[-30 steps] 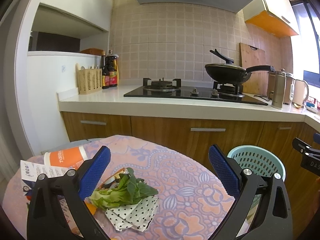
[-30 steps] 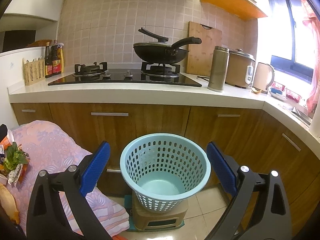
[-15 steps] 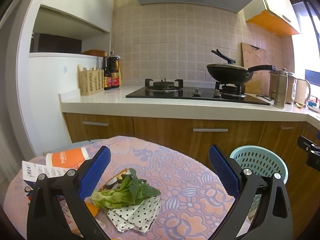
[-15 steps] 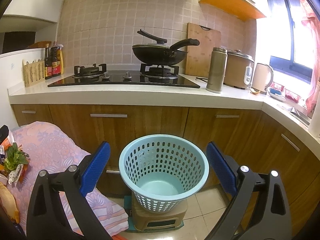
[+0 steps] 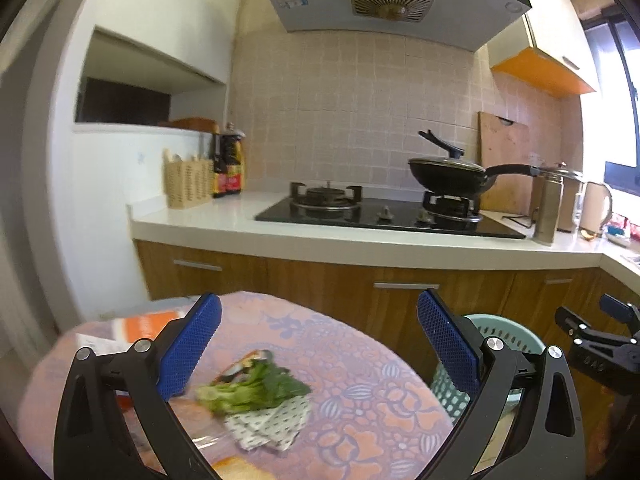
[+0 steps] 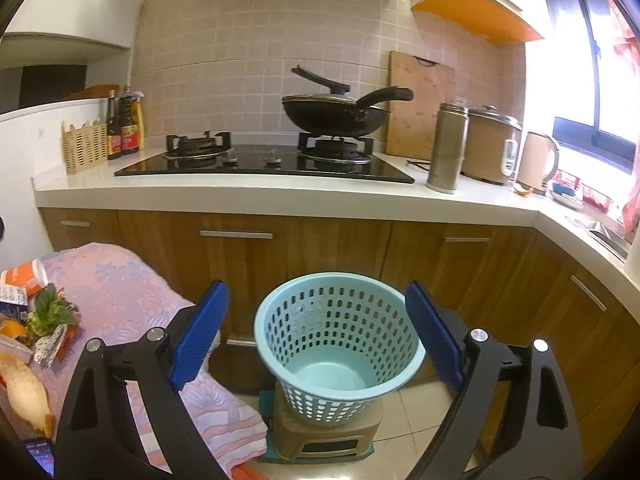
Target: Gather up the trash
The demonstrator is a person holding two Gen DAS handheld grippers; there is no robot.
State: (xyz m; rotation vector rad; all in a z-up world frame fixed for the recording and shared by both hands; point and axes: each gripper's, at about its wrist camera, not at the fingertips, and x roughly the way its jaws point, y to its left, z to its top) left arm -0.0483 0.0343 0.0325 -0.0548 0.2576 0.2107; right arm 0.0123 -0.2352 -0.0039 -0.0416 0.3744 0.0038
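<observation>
A limp leafy green (image 5: pixel 256 390) lay on dotted paper (image 5: pixel 272 426) between the left gripper's (image 5: pixel 318 346) released, textured blue fingers, nearer the left one. The right gripper's (image 6: pixel 316 330) fingers, just narrowing yet gripping nothing, framed a perforated plastic basket (image 6: pixel 340 352).

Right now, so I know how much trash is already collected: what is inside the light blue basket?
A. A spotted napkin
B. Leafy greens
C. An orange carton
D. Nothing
D: the right wrist view looks into the light blue basket and shows only its bare bottom; the leafy greens lie on the table.
</observation>
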